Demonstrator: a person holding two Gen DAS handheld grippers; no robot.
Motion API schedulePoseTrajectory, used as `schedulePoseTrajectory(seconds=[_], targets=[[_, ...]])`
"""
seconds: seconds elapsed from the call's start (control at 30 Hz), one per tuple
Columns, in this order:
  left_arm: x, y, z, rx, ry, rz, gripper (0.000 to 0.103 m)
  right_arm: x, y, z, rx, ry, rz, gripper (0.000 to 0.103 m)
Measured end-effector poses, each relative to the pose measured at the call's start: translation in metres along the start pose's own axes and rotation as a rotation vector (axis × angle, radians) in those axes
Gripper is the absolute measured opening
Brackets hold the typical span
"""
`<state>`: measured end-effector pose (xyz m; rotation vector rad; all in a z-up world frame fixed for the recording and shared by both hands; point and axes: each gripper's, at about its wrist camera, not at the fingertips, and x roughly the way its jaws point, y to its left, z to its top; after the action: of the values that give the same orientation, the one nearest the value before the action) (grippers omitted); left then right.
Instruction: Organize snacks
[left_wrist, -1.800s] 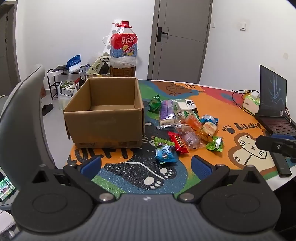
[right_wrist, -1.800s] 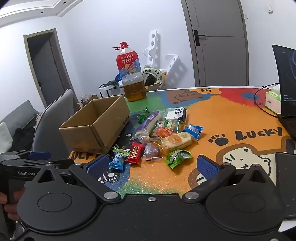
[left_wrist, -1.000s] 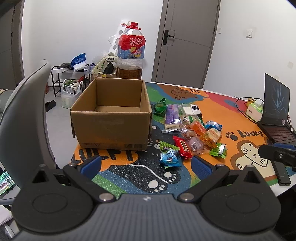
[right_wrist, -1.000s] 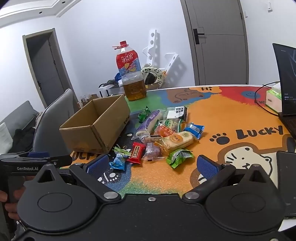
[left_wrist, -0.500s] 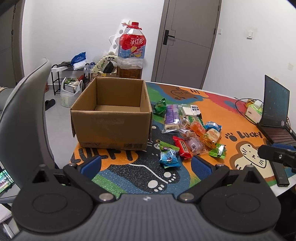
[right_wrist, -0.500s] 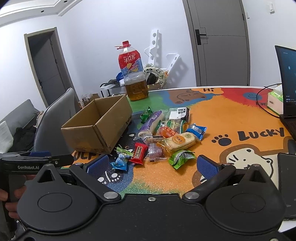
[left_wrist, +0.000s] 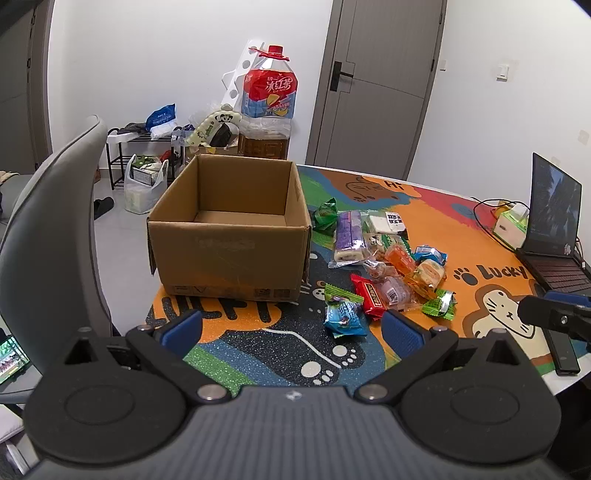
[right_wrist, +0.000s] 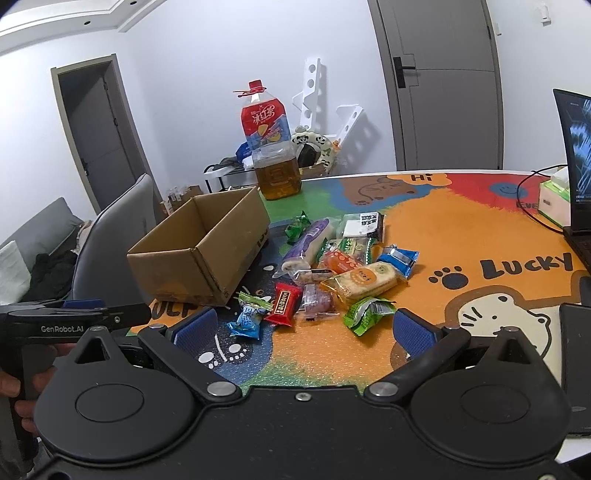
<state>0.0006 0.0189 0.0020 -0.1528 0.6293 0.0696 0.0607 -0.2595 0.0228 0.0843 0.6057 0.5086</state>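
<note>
Starting at the left, the cardboard box (left_wrist: 229, 236) sits open and seemingly empty at the mat's edge, with a grey chair (left_wrist: 48, 229) beside it. The left gripper (left_wrist: 291, 328) hovers with fingers spread, holding nothing. Right of the box, the snacks (right_wrist: 332, 273) lie loosely piled; a blue candy (left_wrist: 343, 317) and red packet (left_wrist: 369, 295) lie nearest. Picking outer pieces first should avoid dragging neighbours. The right gripper (right_wrist: 303, 328) is likewise wide apart and empty. Farther right, a laptop (left_wrist: 554, 236) and cable (left_wrist: 487, 225) stand well clear.

Snacks (left_wrist: 384, 269) right of box (left_wrist: 229, 236); bottle (left_wrist: 267, 114) behind
</note>
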Motion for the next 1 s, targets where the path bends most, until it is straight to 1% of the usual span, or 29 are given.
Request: schedulePoseTrajectory(seconds=[0.9, 1.0], targets=[[0.0049, 0.0063, -0.0005, -0.011, 0.005, 0.012, 0.102, 0.0028, -0.0004, -0.0009, -0.001, -0.002, -0.015, 0.103], [0.0063, 0.0038, -0.0013, 0.000, 0.009, 0.008, 0.102, 0.0032, -0.0006, -0.0015, -0.007, -0.007, -0.020, 0.103]])
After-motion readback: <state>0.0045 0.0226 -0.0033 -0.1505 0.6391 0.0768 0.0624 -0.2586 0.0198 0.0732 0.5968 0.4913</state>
